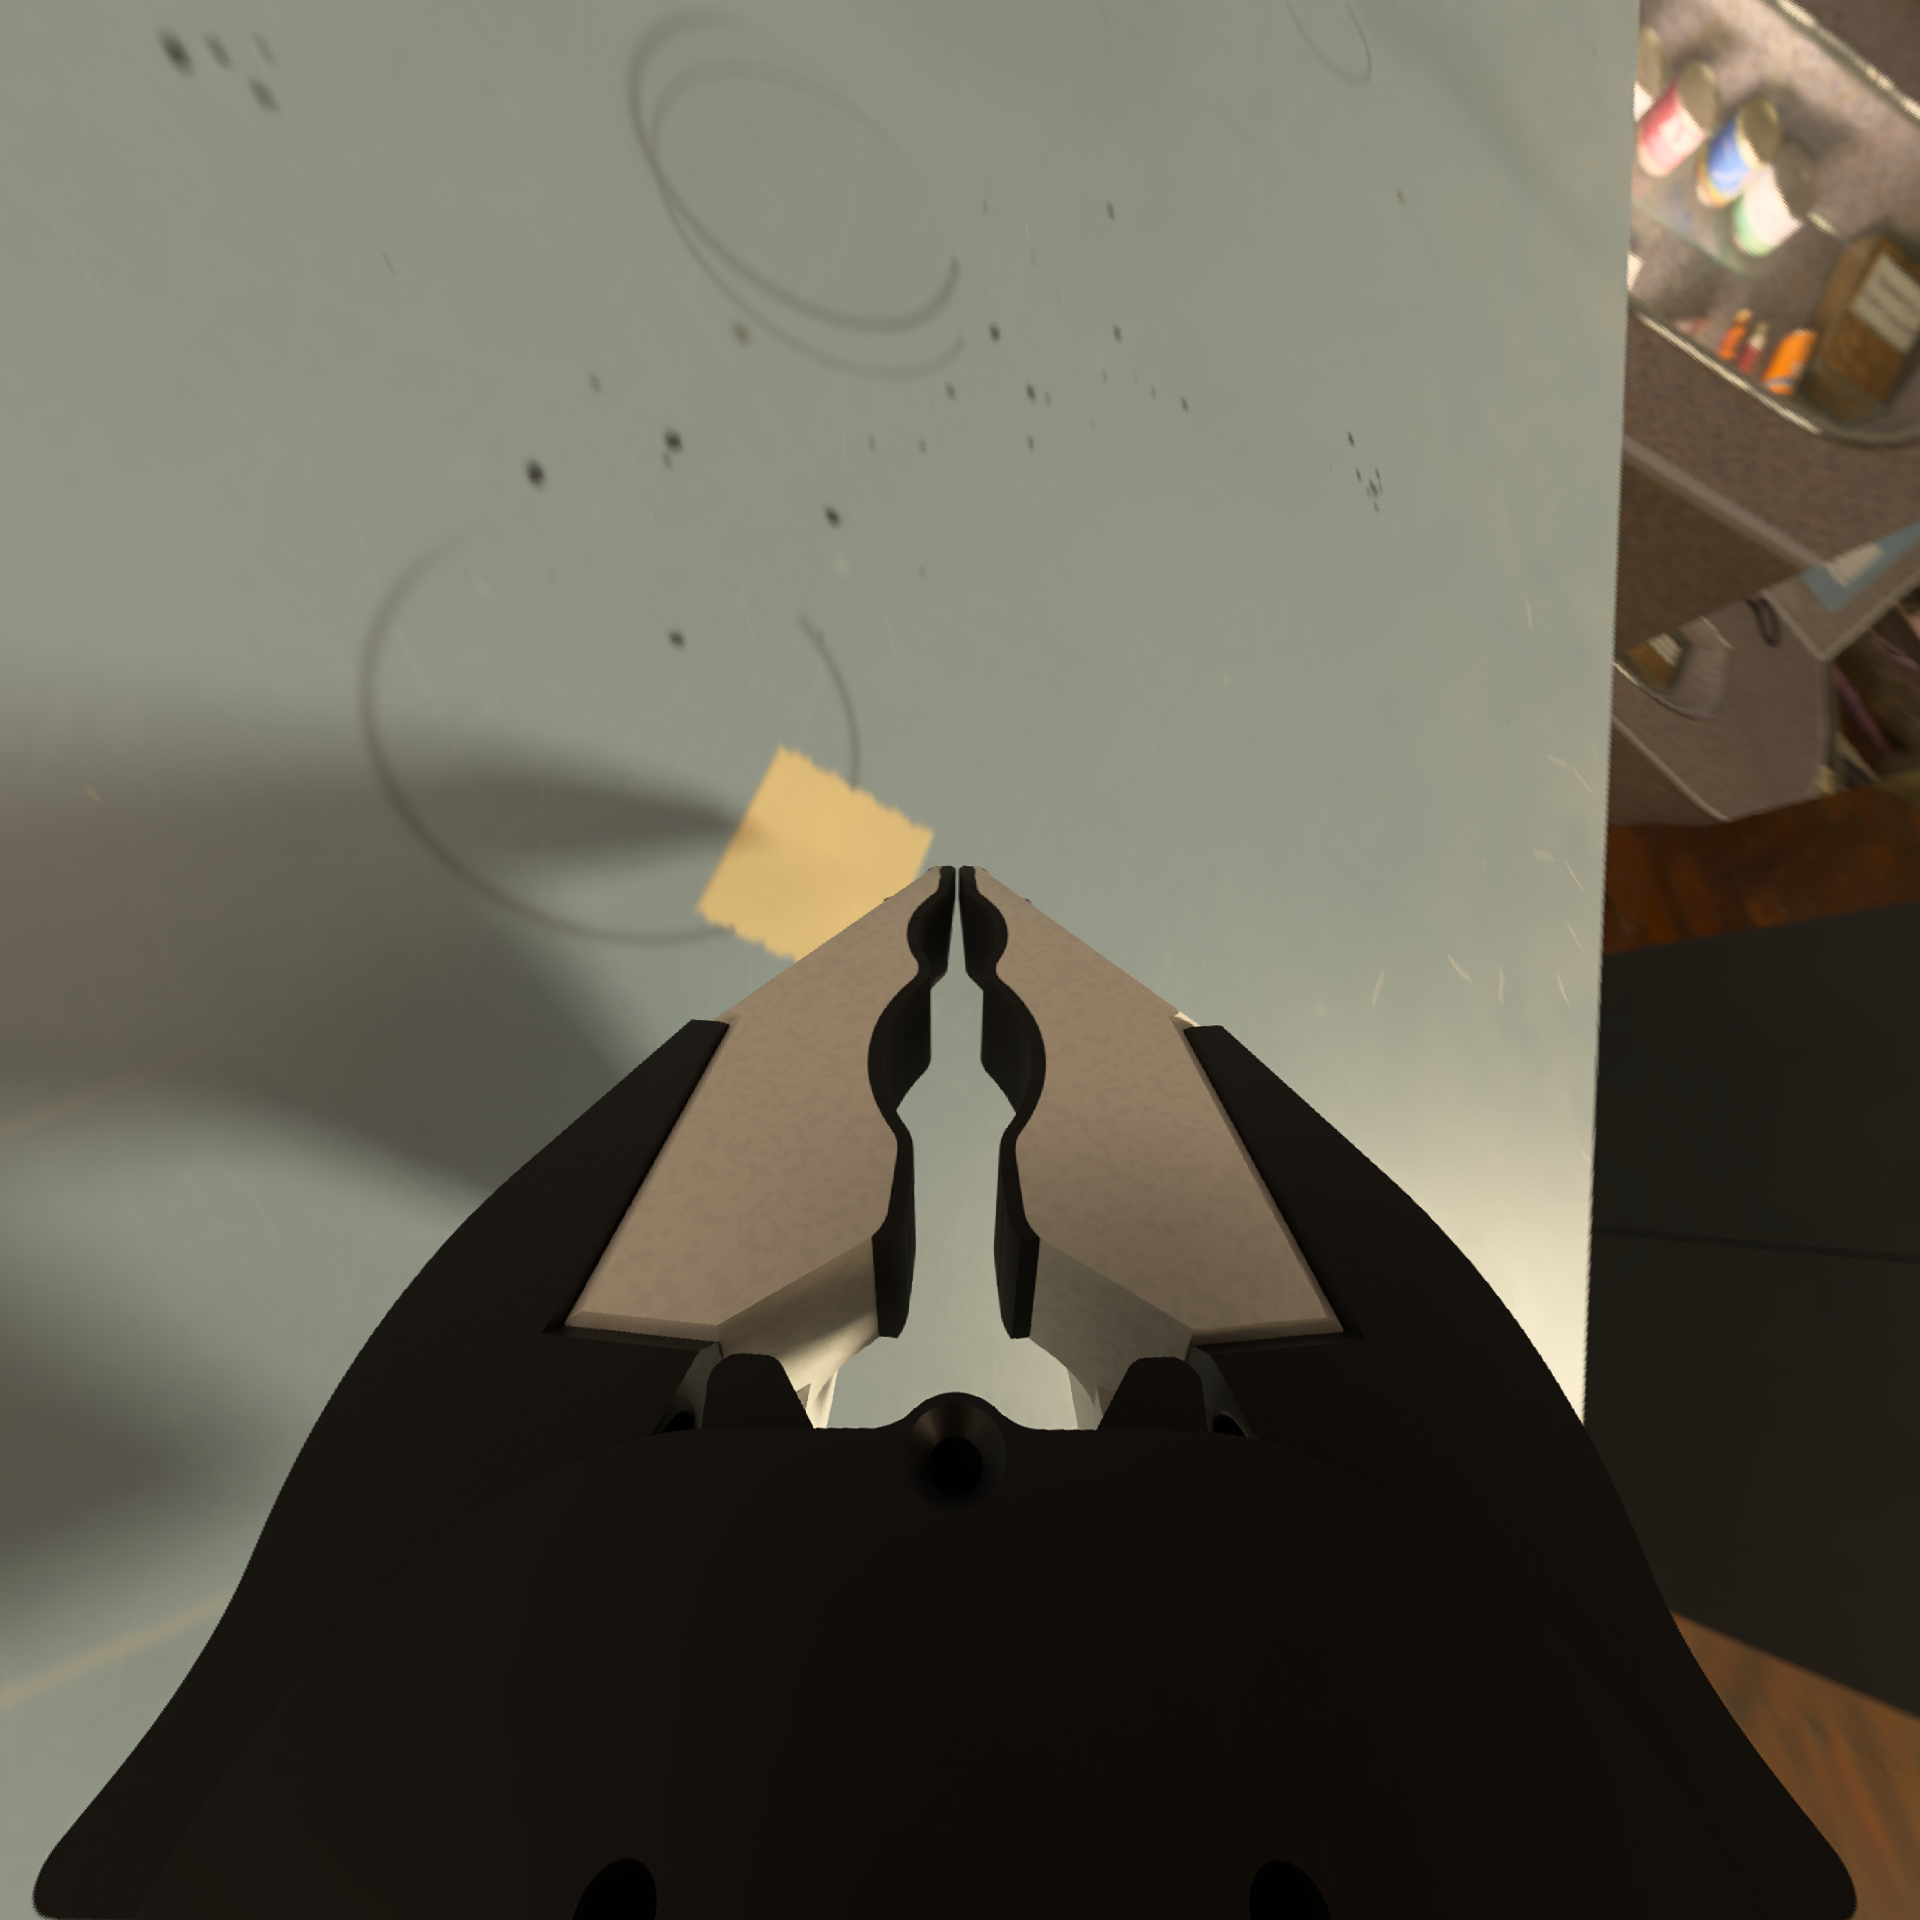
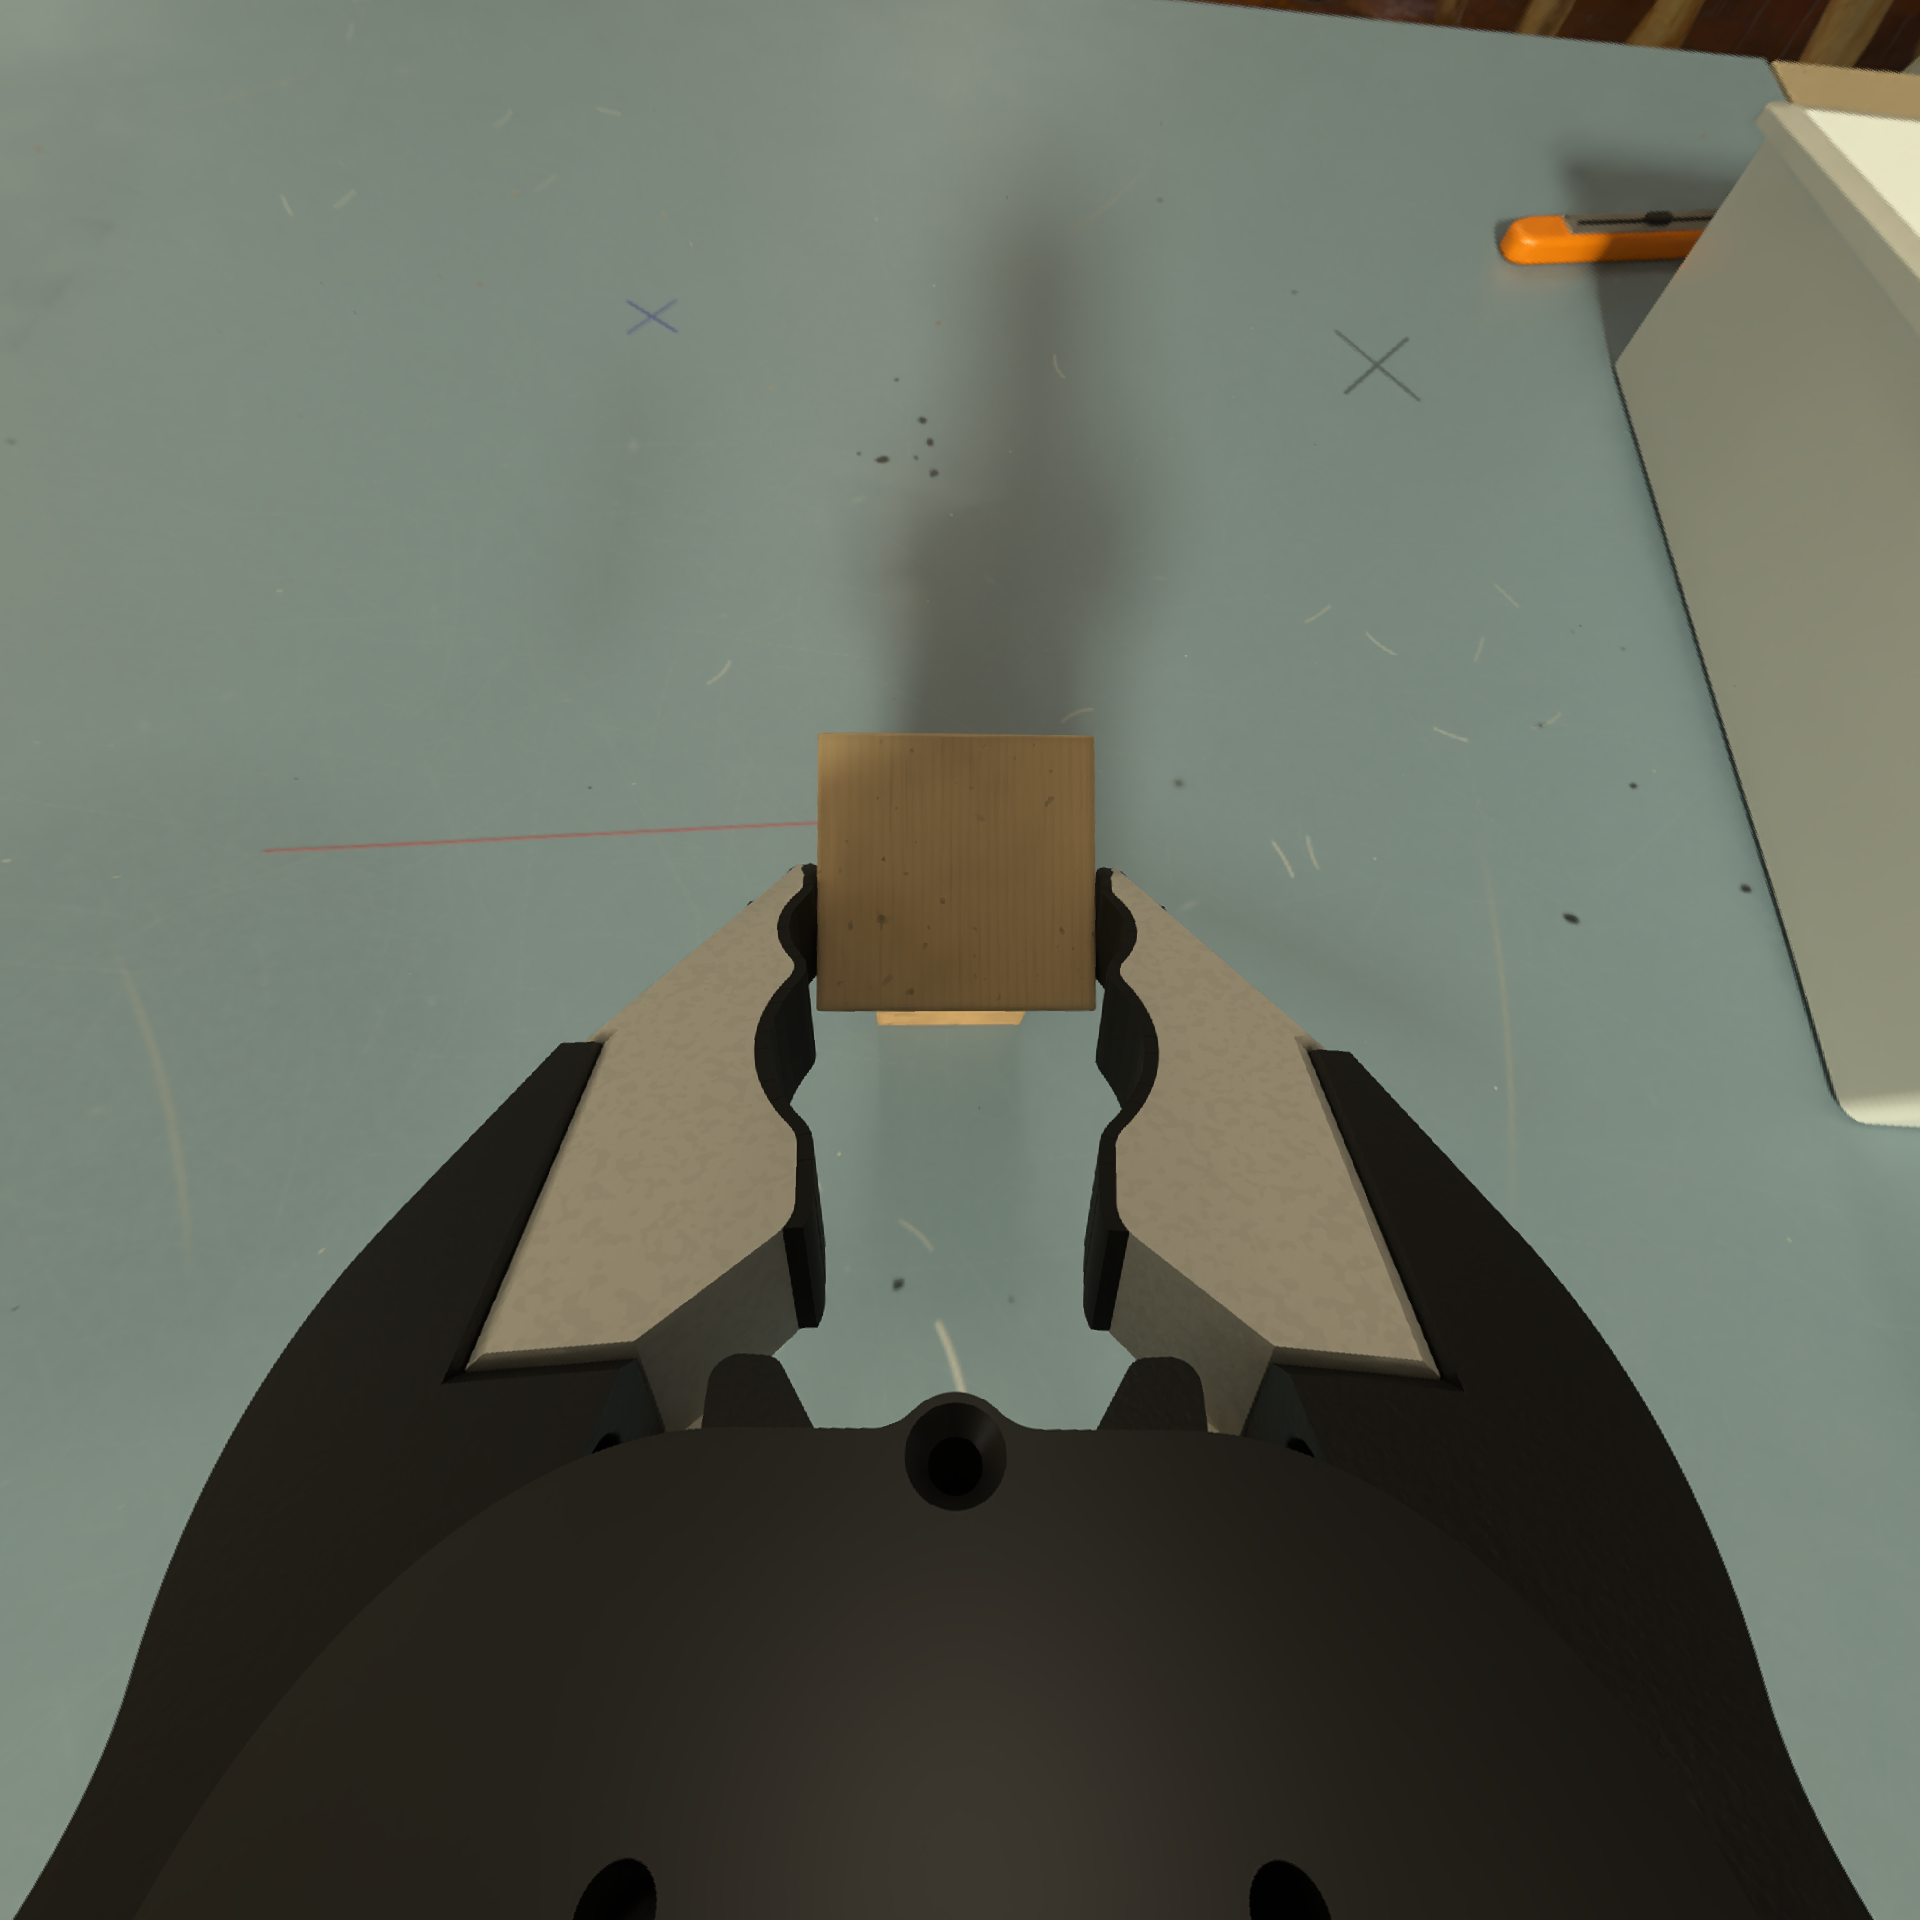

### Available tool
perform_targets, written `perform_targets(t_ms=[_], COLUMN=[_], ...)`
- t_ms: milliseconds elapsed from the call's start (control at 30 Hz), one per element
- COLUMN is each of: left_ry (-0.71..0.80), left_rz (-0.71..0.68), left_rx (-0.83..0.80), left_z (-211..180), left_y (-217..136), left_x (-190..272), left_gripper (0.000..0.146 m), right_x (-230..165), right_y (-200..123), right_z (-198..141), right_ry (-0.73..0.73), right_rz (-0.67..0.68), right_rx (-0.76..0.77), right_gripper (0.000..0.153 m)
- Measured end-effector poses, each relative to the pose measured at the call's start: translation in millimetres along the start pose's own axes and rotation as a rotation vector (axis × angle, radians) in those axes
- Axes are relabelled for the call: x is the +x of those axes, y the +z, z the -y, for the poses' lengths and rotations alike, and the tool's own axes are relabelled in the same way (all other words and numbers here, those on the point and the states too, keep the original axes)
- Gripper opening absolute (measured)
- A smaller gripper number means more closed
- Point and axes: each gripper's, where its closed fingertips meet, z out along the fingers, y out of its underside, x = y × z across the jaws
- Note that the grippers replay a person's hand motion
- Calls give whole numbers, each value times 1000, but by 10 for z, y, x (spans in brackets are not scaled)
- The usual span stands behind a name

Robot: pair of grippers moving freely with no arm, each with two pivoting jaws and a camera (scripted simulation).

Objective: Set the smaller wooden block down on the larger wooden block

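Right gripper (image 2: 956,935) has a wooden block (image 2: 956,871) pinched between its fingers, up over the desk (image 2: 416,623).
A paler block (image 2: 951,1018) peeks out right beneath it; left gripper (image 1: 956,875) fingers are pressed together, holding nothing.

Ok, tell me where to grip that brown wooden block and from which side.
Take the wooden block by its two flat, parallel side faces, coming straight in from the camera's side. Its square face looks squarely at the right claw and its edges line up with the fingers, so each pad meets a face flush, as they appear to now.
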Motion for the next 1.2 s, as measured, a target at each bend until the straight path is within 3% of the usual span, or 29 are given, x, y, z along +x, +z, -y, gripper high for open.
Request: perform_targets(t_ms=[267,433,500,633,767,867,1067,1200], left_ry=[27,44,79,229,324,360,258,124], left_rz=[132,205,219,247,329,365,355,361], left_rx=[129,140,135,204,283,271,151,41], left_z=[442,706,897,1506,2250,2757,3588,3868], left_y=[186,439,541,716,873,1082,1672,2092], left_x=[105,123,194,394,506,563,497,346], left_gripper=[23,32,38,48,76,98,97,97], right_x=[11,-68,-110,-268,-565,-699,-437,-347], right_y=[275,289,182,-316,-883,-1134,-1330,-1344], right_z=[-5,10,49,166,82,-124,-293,-343], right_ry=[-91,-129,-148,-142,-91,-68,-81,-37], right_rz=[-27,-2,-3,-21,41,69,-39,-44], right_rx=[-93,-89,-65,139,390,473,454,466], right_gripper=[54,83,92,107,119,124,125,126])
